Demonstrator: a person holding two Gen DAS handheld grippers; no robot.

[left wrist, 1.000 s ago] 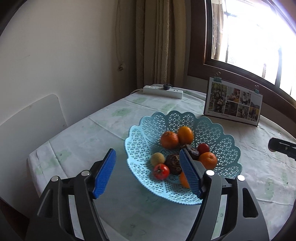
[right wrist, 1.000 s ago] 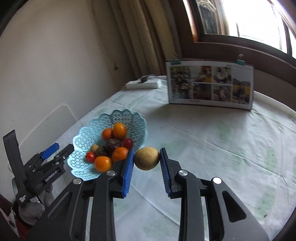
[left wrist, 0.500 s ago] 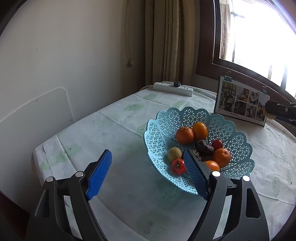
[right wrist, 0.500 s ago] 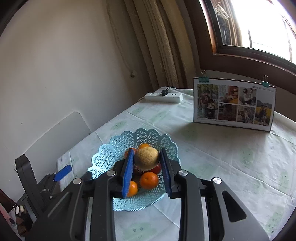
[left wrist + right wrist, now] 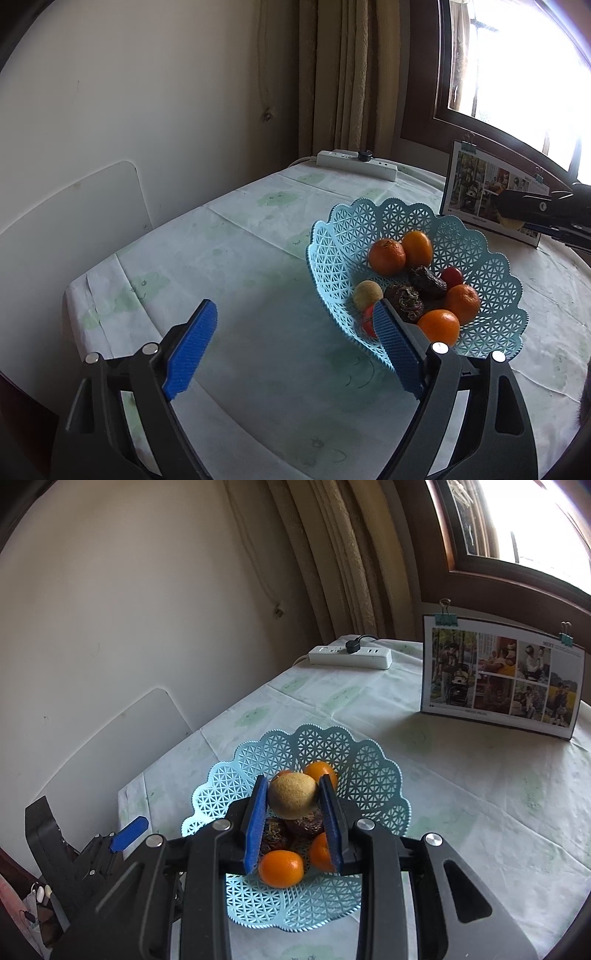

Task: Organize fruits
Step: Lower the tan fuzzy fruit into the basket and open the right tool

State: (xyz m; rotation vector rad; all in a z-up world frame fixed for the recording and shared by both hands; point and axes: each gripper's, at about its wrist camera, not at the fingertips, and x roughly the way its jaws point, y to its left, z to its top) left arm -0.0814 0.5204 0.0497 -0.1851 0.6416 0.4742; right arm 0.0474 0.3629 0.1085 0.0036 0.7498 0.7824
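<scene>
1. Right gripper (image 5: 293, 825): blue pads clamped on a tan, rough-skinned round fruit (image 5: 292, 794), one pad on each side. The fruit hangs above the basket's middle, clear of the pile below.
2. Left gripper (image 5: 295, 347): jaws spread wide, nothing between them. It hovers over bare tablecloth just beside the basket's near-left rim; its right pad overlaps the basket edge in the left wrist view.
3. Landmark: light blue lattice basket (image 5: 373, 771) with scalloped rim, sitting on the tablecloth (image 5: 236, 258).
4. Inside the basket: four oranges (image 5: 386, 256), two dark wrinkled fruits (image 5: 426, 281), a small pale round fruit (image 5: 366, 294) at the left side, a red tomato (image 5: 368, 320) half hidden behind the left gripper's pad, and another small red fruit (image 5: 452, 276).
5. Beyond the basket: a photo calendar (image 5: 502, 675) standing upright, held by binder clips.
6. Farther beyond, by the curtain: a white power strip (image 5: 350, 656) with a black plug.
</scene>
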